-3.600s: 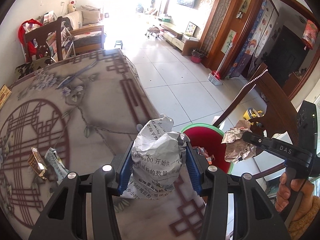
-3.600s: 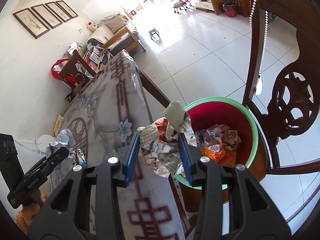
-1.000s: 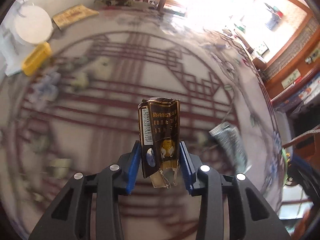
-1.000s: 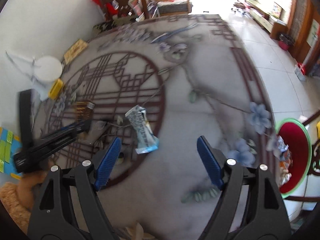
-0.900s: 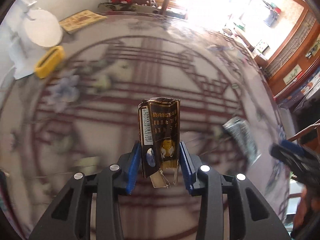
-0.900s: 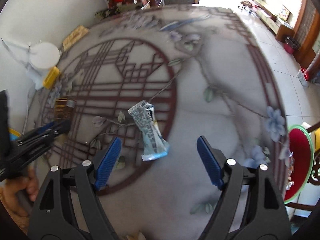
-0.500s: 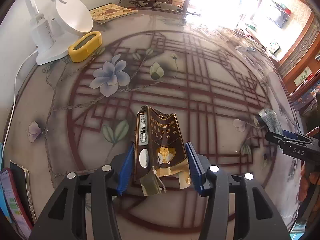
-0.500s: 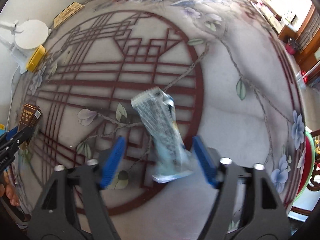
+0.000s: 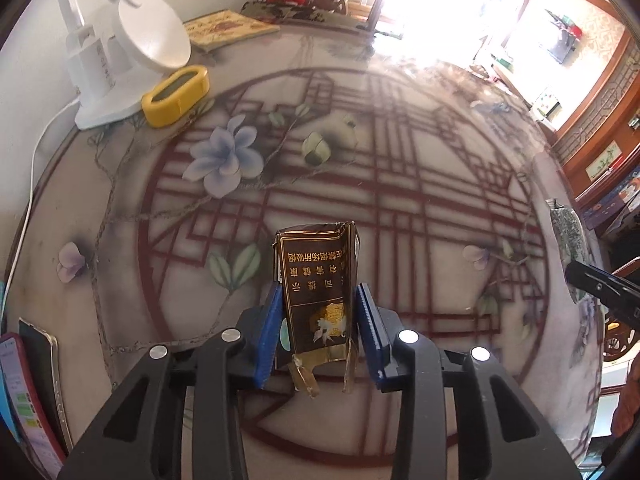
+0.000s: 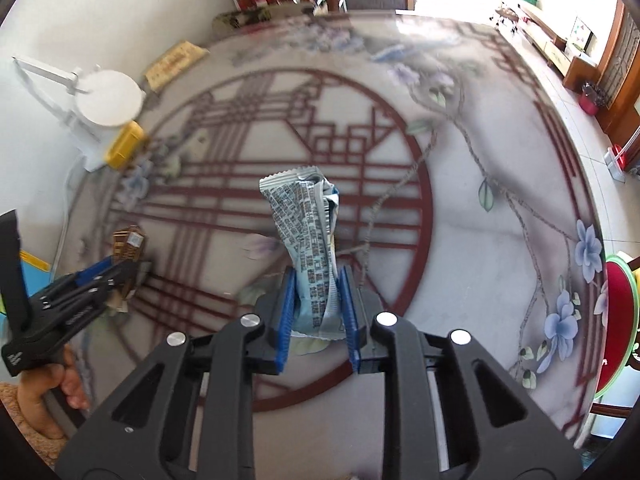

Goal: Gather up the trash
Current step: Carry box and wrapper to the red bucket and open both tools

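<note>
My left gripper [image 9: 318, 322] is shut on a dark brown and gold cigarette pack [image 9: 316, 284], torn open at the bottom, held upright just above the patterned table [image 9: 400, 160]. The pack also shows in the right wrist view [image 10: 127, 245], at the left. My right gripper [image 10: 318, 308] is shut on a crumpled silver snack wrapper [image 10: 310, 240] with dark print, lifted above the table middle. The wrapper also shows at the right edge of the left wrist view [image 9: 568, 232]. The red bin with a green rim [image 10: 618, 320] stands off the table's right edge.
A white desk fan [image 9: 120, 44], a yellow case [image 9: 176, 96] and a book [image 9: 228, 30] sit at the table's far left. A phone [image 9: 36, 392] lies at the near left edge. Wooden chairs stand beyond the far edge.
My right gripper has closed on the silver wrapper and lifted it off the table. My left gripper keeps hold of the cigarette pack, which has turned a little between the jaws.
</note>
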The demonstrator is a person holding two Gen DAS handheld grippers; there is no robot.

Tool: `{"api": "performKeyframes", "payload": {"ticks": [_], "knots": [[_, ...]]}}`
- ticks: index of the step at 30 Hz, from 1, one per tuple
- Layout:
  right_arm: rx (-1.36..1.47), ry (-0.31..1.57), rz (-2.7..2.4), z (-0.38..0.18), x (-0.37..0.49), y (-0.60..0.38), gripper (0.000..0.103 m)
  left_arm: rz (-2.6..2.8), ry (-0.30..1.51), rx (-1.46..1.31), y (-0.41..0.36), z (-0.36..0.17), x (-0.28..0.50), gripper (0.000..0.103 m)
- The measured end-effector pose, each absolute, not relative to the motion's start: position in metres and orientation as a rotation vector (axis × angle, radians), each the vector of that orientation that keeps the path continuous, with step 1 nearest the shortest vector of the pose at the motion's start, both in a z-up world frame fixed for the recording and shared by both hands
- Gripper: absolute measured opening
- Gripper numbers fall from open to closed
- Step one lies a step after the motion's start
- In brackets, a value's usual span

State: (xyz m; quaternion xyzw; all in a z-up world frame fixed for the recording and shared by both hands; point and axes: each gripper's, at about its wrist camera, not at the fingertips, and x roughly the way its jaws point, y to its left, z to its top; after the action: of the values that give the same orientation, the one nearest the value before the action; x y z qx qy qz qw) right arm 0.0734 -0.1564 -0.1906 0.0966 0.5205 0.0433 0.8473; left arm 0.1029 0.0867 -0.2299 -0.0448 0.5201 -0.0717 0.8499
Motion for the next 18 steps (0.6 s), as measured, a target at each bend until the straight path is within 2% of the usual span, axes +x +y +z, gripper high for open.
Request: {"api": "performKeyframes", "payload": {"ticks": [18], "knots": [[0.308,0.939,0.092,-0.126,0.012,-0.184,0.022,-0.315,0.959,-0.081,0.024,-0.153,0.076,0.034]]}}
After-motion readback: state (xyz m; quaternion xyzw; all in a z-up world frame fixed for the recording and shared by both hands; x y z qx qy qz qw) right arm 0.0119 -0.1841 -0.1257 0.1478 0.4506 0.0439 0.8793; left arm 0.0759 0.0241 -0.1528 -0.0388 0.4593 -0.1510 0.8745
